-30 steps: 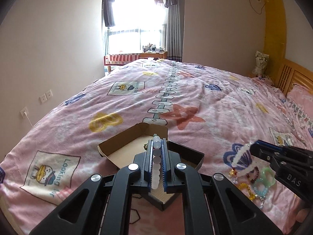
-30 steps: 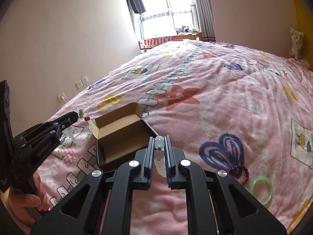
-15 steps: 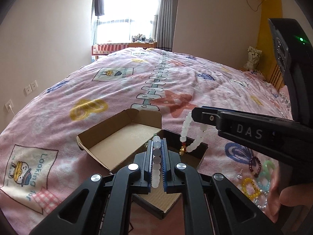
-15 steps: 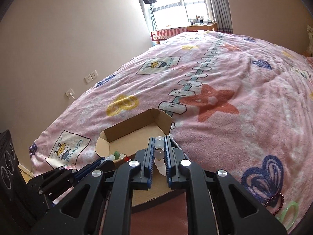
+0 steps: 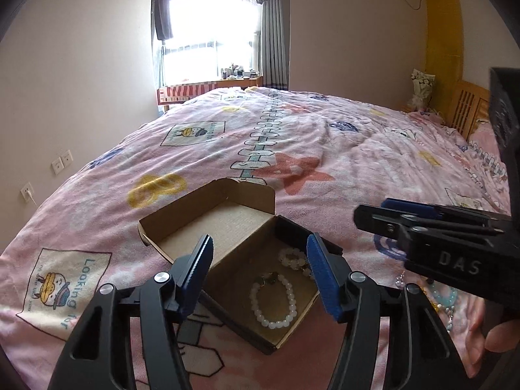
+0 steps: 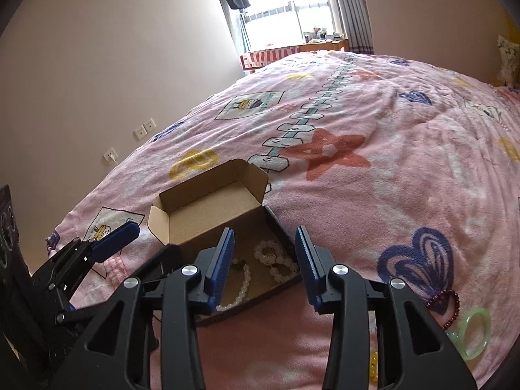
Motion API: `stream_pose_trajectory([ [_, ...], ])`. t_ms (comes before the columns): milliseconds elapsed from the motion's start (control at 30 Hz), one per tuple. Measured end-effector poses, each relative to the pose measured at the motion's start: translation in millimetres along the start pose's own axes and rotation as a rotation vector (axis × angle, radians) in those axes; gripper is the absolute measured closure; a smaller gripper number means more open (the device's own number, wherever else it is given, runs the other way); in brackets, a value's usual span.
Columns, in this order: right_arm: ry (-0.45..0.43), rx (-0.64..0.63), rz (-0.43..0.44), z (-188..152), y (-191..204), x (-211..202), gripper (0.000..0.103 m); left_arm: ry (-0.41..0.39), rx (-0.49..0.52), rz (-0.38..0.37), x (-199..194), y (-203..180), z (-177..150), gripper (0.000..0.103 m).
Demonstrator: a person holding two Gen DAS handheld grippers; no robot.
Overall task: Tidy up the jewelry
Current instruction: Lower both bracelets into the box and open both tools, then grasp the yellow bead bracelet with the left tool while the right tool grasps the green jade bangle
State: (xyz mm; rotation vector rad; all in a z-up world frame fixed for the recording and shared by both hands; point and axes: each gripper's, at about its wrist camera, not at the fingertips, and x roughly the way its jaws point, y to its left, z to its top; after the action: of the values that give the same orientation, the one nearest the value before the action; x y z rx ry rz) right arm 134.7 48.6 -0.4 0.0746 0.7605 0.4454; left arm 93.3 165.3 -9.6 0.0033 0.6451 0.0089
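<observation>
Bracelets of pale beads lie in the cardboard box (image 5: 227, 227) on the bed (image 5: 341, 149), and we see two of them: a white bead bracelet (image 5: 274, 304) near the front corner and a second pale bracelet (image 5: 292, 258) behind it, close to the right wall. We hold the left gripper (image 5: 258, 273) above the box; its jaws have just been opening and now stand apart with nothing between them. We keep the right gripper (image 6: 263, 260) over the same box, and its jaws have also just been opening and are released, empty. Beside the box, on the pink blanket, remain a dark red bead bracelet (image 6: 450, 305) and a green bangle (image 6: 473, 333), touching each other.
</observation>
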Motion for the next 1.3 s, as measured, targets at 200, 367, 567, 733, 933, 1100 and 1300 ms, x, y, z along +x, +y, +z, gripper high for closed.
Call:
stream_pose_trajectory([
  [200,-0.066,0.098,-0.067,-35.9,-41.3,-67.3,0.061,0.009,-0.06,-0.044,-19.6,-13.9,2.3,0.042],
  [367,-0.105,0.254,-0.119,-71.7,-90.8,-114.4,0.059,0.004,-0.06,-0.08,-37.2,-46.7,5.9,0.042],
  [567,-0.143,0.408,-0.136,-104.6,-149.1,-152.4,0.058,0.014,-0.024,-0.101,-44.4,-103.3,3.3,0.042],
  [733,-0.159,0.534,-0.125,-120.4,-190.0,-164.5,0.058,0.055,-0.087,-0.119,-33.4,-137.1,-2.4,0.042],
  [933,-0.148,0.577,-0.143,-130.8,-213.4,-168.4,0.058,0.147,-0.172,-0.087,-1.5,-156.1,-15.2,0.042],
  [1100,-0.094,0.621,-0.157,-139.9,-226.6,-145.4,0.058,0.192,-0.138,-0.091,25.4,-170.7,-34.3,0.042],
  [1300,-0.017,0.648,-0.157,-145.9,-240.4,-110.6,0.06,0.292,-0.179,-0.138,53.4,-167.6,-47.7,0.042],
])
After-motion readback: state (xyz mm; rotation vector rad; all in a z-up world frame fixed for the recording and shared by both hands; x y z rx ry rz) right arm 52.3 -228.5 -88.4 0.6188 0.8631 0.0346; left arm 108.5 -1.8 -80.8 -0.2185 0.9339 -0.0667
